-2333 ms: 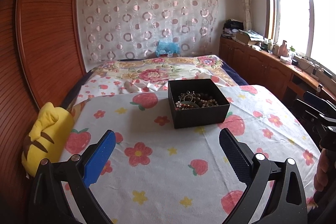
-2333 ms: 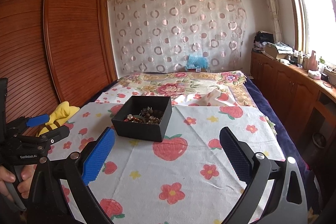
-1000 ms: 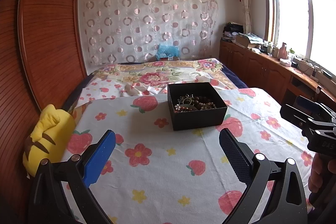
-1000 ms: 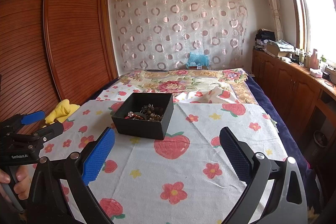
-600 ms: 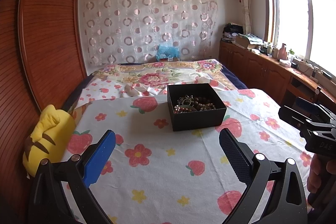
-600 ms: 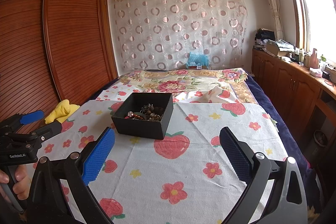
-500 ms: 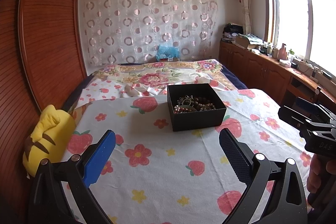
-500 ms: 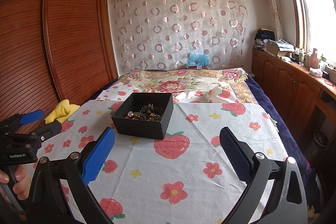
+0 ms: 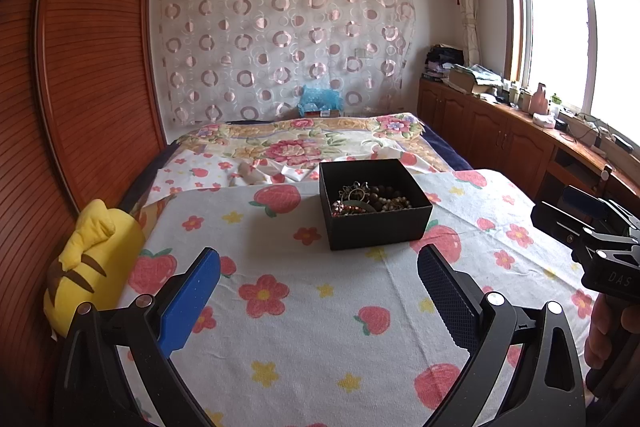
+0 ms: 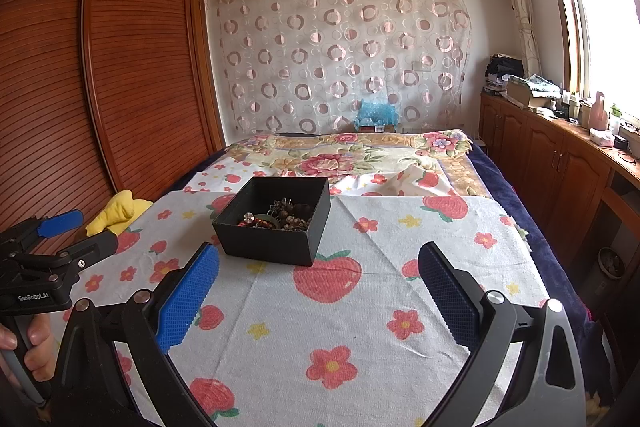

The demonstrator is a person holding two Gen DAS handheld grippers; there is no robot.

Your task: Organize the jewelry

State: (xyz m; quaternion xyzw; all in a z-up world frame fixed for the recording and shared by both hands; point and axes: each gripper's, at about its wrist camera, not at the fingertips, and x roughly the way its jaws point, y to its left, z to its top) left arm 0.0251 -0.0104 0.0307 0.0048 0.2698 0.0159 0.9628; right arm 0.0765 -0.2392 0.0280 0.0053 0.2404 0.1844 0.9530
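A black open box [image 9: 374, 203] sits on a strawberry-print cloth [image 9: 312, 307] on the bed; it also shows in the right wrist view [image 10: 276, 223]. A tangle of jewelry [image 9: 370, 197] lies inside it, with beads and metal pieces, also seen in the right wrist view [image 10: 280, 217]. My left gripper [image 9: 318, 291] is open and empty, held above the cloth short of the box. My right gripper [image 10: 318, 287] is open and empty, near and right of the box. Each gripper shows in the other's view, the right [image 9: 588, 227] and the left [image 10: 52, 239].
A yellow plush toy [image 9: 90, 263] lies at the bed's left edge beside the wooden wardrobe [image 9: 80, 87]. A floral blanket [image 9: 304, 143] covers the far half of the bed. Wooden cabinets [image 10: 560, 163] with clutter run along the right under the window.
Both grippers stayed open. The right gripper has come into the left wrist view at the right edge. Over the last half second almost nothing moved.
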